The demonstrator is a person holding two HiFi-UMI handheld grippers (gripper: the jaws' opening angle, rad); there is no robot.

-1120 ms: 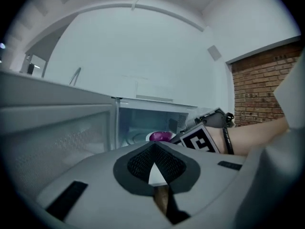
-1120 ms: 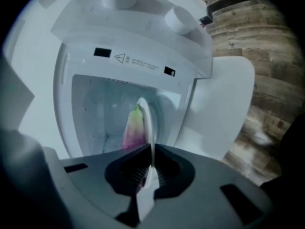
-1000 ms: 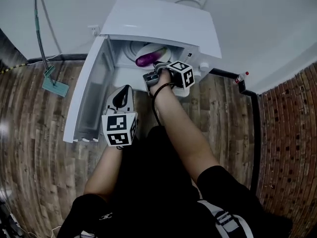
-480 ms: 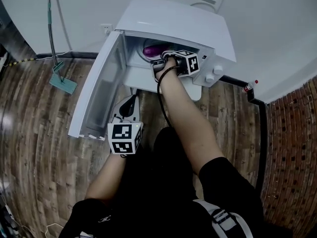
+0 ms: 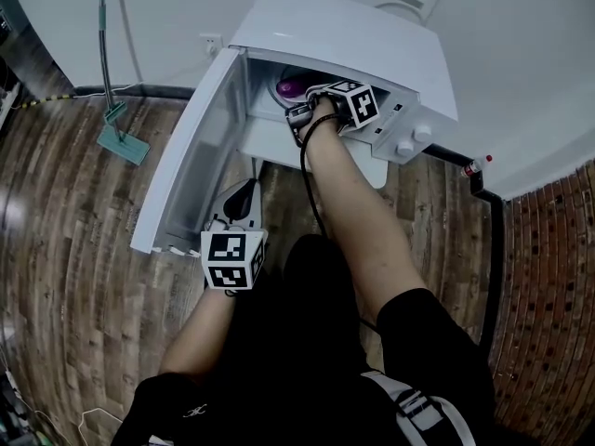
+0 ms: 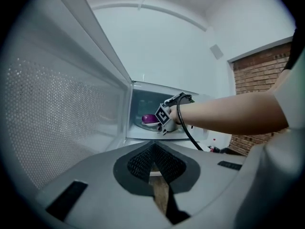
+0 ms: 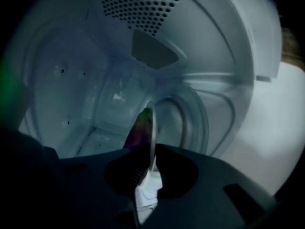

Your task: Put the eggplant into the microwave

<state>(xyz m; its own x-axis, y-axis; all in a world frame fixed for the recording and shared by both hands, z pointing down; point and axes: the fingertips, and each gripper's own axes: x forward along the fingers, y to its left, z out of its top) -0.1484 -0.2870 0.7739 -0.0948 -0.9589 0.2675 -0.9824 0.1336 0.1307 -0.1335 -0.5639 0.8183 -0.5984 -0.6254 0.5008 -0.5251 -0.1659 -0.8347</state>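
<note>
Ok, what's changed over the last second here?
The right gripper pushed the plate carrying the eggplant deeper into the microwave; its jaws are opening, the rim between them. The door stayed open, the left gripper idle near it.

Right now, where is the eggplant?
In the head view, the eggplant lies on a white plate inside the open microwave, top centre, just left of the right gripper, whose opening jaws have the plate's rim between them.
</note>
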